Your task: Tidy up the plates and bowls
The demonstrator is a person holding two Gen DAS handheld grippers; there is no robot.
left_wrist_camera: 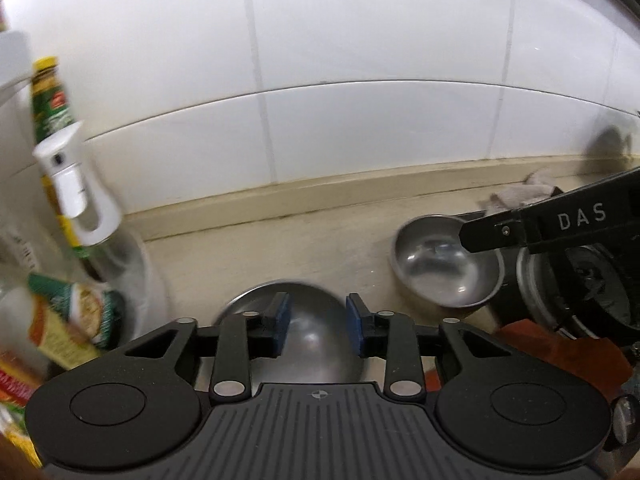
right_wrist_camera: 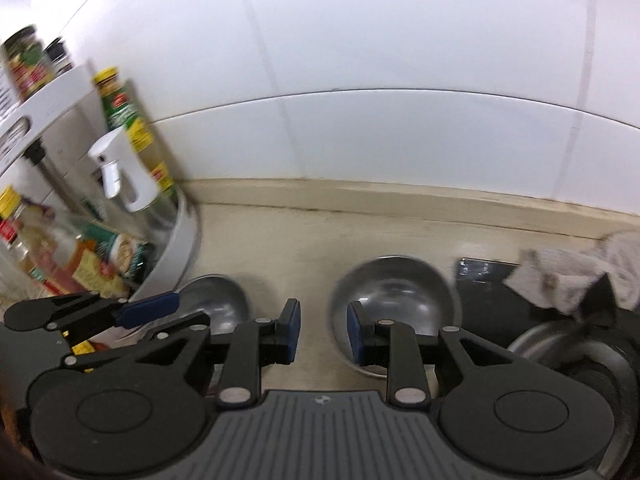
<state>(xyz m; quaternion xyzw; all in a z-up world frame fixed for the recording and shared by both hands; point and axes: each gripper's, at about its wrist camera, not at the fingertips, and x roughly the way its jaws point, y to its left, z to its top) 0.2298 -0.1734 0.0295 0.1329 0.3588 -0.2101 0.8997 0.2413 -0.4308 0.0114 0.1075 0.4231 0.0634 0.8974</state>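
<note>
Two steel bowls stand on a beige counter by the tiled wall. In the left wrist view, one bowl [left_wrist_camera: 308, 340] lies under my open left gripper [left_wrist_camera: 318, 320], which holds nothing. The second bowl [left_wrist_camera: 444, 264] sits to the right, with the right gripper's body [left_wrist_camera: 560, 224] just over its rim. In the right wrist view, my right gripper [right_wrist_camera: 323, 332] is open and empty, its right finger over the near rim of that bowl [right_wrist_camera: 394, 300]. The other bowl [right_wrist_camera: 218, 300] is at left, with the left gripper [right_wrist_camera: 132, 312] over it.
A white round rack [right_wrist_camera: 184, 248] of sauce bottles and a spray bottle [right_wrist_camera: 120, 176] stands at the left. A crumpled cloth [right_wrist_camera: 576, 272] lies at the right by a black hob and a round steel pot [right_wrist_camera: 580, 364]. A wall skirting runs behind.
</note>
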